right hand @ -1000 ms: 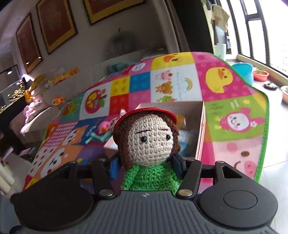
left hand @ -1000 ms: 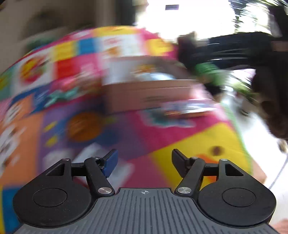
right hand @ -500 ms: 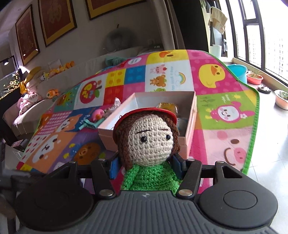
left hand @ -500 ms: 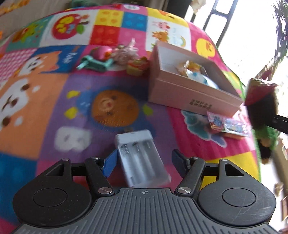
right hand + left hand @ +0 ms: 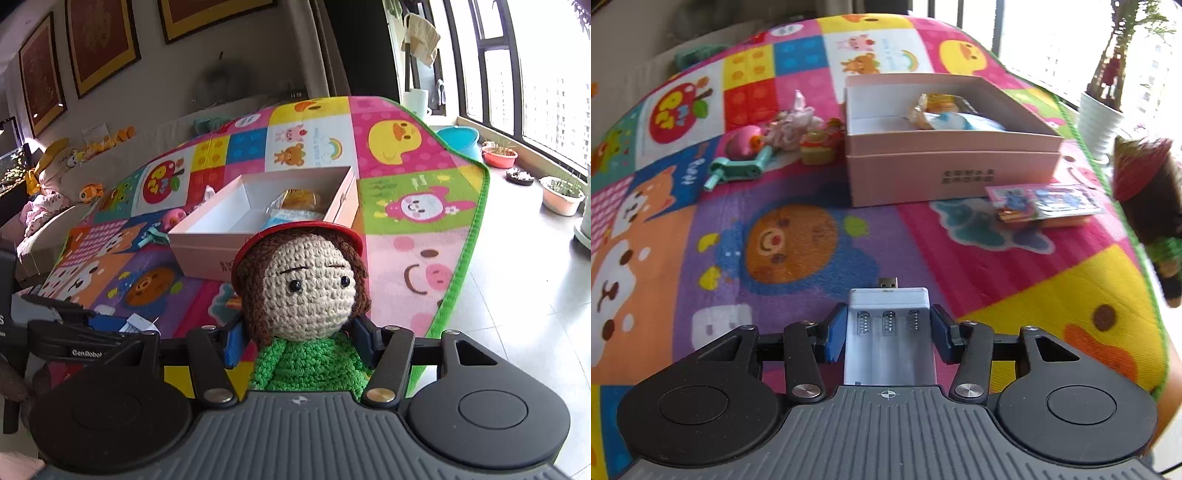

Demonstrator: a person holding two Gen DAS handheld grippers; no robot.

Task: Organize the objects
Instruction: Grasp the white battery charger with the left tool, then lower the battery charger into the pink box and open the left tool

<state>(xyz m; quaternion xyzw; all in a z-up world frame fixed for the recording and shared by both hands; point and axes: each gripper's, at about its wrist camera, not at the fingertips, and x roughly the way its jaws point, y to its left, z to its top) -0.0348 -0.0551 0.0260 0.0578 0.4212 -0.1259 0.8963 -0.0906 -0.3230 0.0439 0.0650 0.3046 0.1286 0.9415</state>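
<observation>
"GenRobot" stands in white on the black left tongs. A clock by the wall reads about 11:58. The print on the pink box is unreadable.

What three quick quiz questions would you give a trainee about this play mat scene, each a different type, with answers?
1. True or false: the crochet doll lies inside the pink box.
2. What sits between the jaws of the left gripper? A: a white battery charger. B: a teal toy. C: a flat sticker packet.
3. In a few words: what already lies in the pink box?

Key
1. False. The right gripper holds the doll, outside the box.
2. A. The jaws have just been closing and the pads now meet the charger's sides.
3. Wrapped snacks.
</observation>
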